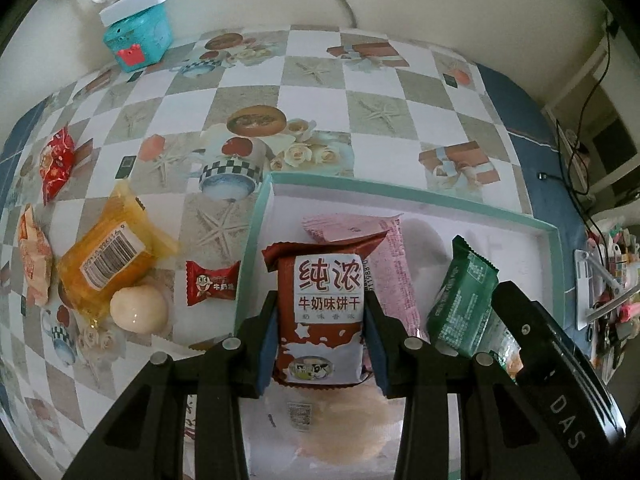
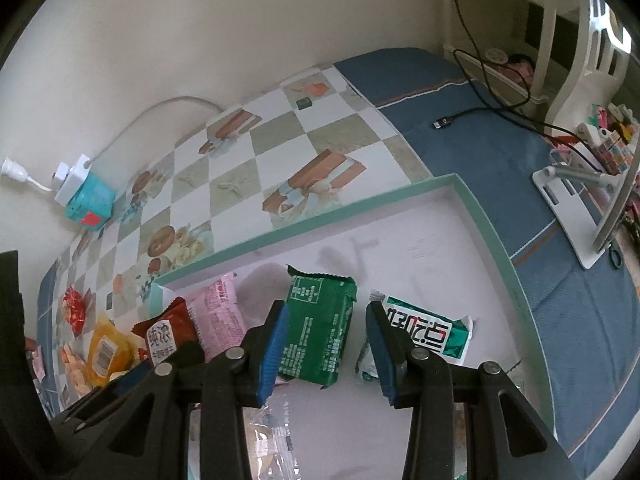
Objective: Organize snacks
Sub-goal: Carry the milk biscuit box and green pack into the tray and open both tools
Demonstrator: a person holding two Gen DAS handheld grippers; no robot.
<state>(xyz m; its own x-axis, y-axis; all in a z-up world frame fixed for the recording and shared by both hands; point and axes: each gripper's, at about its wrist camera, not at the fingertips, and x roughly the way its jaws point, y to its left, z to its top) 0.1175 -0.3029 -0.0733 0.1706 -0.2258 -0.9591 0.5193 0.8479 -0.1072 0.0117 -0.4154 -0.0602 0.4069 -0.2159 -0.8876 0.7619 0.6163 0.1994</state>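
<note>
The left gripper (image 1: pixel 320 336) pinches the brown biscuit pack (image 1: pixel 326 312) between its blue pads, low over the tray (image 1: pixel 400 186), pointing steeply down. The right gripper (image 2: pixel 328 344) tilts down into the same tray, jaws parted around the green pack (image 2: pixel 320 336); the left pad touches it, the right stands clear. Only the left view shows the yellow pack (image 1: pixel 108 264) and red candy (image 1: pixel 212 282) out on the checked cloth (image 1: pixel 360 80). The right view alone shows the white-green pack (image 2: pixel 428 332).

Glossy plastic biscuit wrapper (image 1: pixel 326 312) (crinkled), smooth matt box (image 1: pixel 480 216), shiny tablecloth (image 1: pixel 320 92)
</note>
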